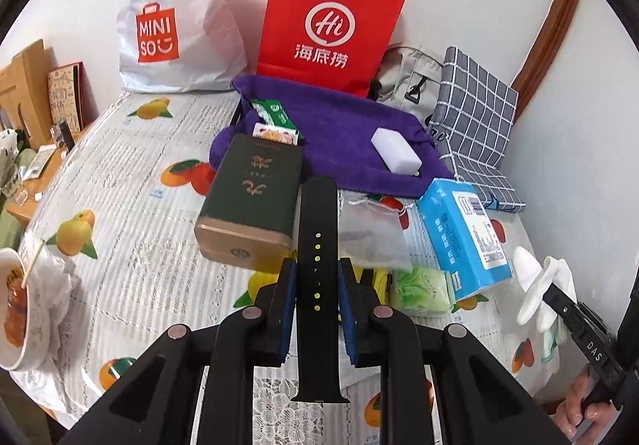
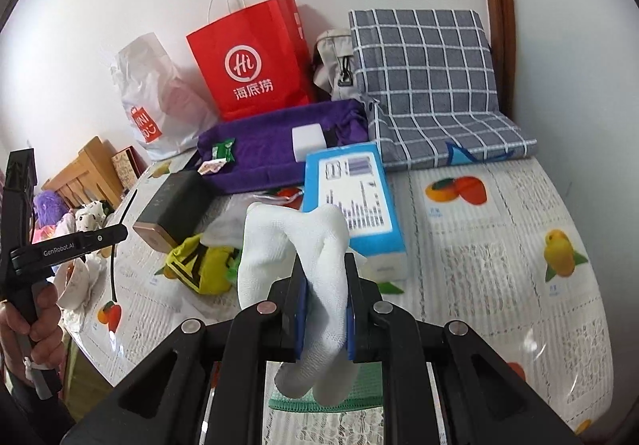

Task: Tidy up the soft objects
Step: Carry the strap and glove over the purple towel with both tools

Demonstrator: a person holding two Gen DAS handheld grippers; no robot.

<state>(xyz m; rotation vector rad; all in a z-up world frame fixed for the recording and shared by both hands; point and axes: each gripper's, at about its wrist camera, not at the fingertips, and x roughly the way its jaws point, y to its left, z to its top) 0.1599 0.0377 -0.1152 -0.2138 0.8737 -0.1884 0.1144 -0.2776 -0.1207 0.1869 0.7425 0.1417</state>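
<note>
Left tool [image 1: 317, 277] grips black strap [image 1: 318, 229]; green box [image 1: 249, 201], tissue pack [image 1: 463, 237] ahead.

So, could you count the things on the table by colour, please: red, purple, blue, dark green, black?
Red: 1, the paper bag
Purple: 1, the towel
Blue: 1, the tissue pack
Dark green: 1, the box
Black: 1, the watch strap, held in the left gripper
Total: 5

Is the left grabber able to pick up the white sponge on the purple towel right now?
Probably not yet. The left gripper is shut on a black watch strap, so it has no free grip. The path to the white sponge on the purple towel looks open otherwise.
</note>
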